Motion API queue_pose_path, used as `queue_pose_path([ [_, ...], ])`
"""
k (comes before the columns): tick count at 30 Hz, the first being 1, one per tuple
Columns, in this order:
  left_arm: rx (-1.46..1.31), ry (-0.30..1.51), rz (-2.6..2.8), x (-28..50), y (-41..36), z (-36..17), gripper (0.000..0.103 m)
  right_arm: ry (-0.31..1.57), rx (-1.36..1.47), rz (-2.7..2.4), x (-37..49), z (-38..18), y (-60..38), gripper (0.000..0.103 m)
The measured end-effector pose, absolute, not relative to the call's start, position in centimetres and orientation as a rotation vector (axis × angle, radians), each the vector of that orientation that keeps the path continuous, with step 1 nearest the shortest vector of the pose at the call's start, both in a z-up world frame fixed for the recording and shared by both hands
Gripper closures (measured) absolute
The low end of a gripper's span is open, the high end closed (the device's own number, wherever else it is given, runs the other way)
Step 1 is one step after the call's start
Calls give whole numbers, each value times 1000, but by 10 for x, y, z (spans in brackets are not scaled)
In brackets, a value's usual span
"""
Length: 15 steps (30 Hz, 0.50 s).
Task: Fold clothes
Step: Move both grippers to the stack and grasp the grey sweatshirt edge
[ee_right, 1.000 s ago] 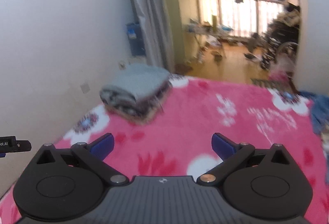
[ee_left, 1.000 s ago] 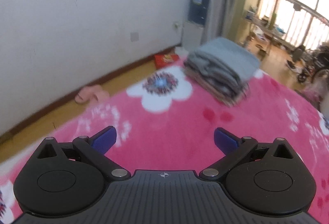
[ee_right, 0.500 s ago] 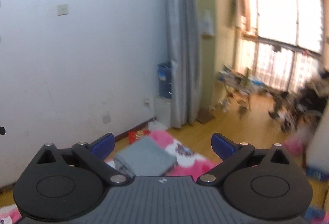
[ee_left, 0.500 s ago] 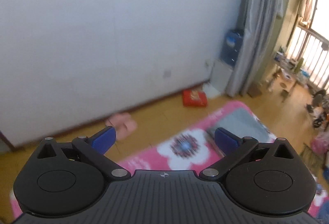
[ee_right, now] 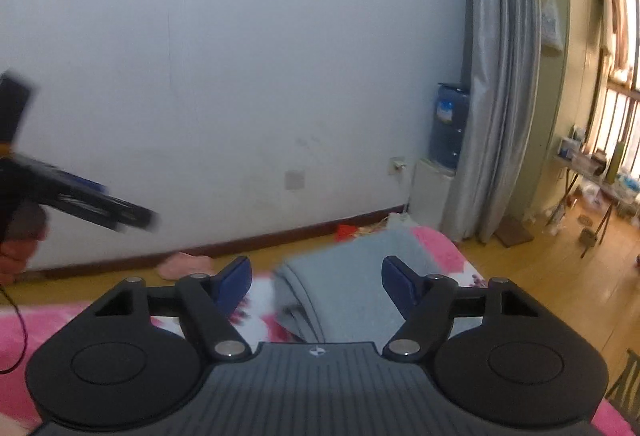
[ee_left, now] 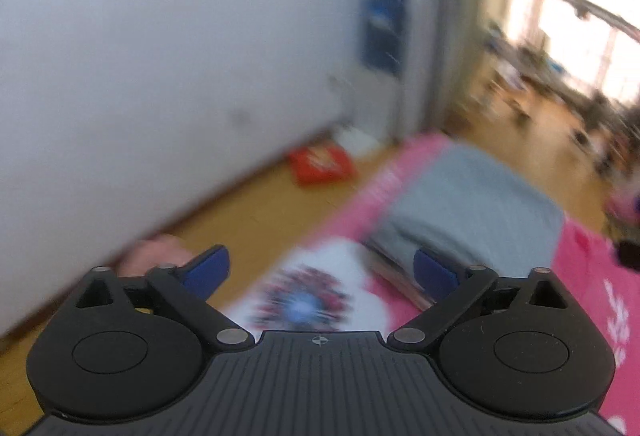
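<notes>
Left gripper: fingers spread, closing, nothing between. Right gripper: fingers spread, closing, nothing pinched. Folded grey clothes stacked on pink blanket near corner, ahead of both.

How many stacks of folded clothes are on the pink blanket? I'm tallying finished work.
1. The grey-topped stack of folded clothes sits near the pink blanket's far corner, close to the wall. More may lie out of view behind the grippers.

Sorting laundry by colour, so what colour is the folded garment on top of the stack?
Grey: the top folded garment shows best in the right wrist view.
</notes>
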<state>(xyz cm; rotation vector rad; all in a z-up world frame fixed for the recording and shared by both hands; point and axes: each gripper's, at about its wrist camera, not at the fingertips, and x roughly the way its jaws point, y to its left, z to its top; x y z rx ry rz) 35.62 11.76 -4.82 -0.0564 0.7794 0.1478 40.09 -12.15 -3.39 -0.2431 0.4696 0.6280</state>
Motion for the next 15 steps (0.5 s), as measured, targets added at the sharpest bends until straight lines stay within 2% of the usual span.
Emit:
queue_pose_path([
  [2, -20, 805, 118, 379, 107, -93, 25, 429, -308, 611, 410, -75, -110, 29],
  [3, -8, 805, 113, 388, 105, -108, 27, 413, -337, 609, 416, -93, -102, 31],
  [5, 17, 791, 80, 400, 102, -129, 34, 387, -397, 597, 431, -123, -84, 41],
  [7, 59, 753, 17, 403, 102, -141, 37, 367, -448, 579, 447, -144, -65, 44],
  [10, 120, 669, -63, 404, 95, -141, 42, 380, -529, 541, 469, -167, -42, 58],
  [11, 111, 645, -88, 402, 94, -140, 42, 398, -541, 538, 475, -171, -37, 64],
  [12, 115, 624, -109, 399, 92, -139, 41, 415, -542, 540, 478, -173, -34, 65],
  [14, 127, 594, -137, 395, 90, -140, 47, 441, -559, 555, 480, -173, -27, 73],
  [15, 122, 587, -141, 393, 92, -140, 47, 441, -575, 559, 477, -171, -25, 73],
])
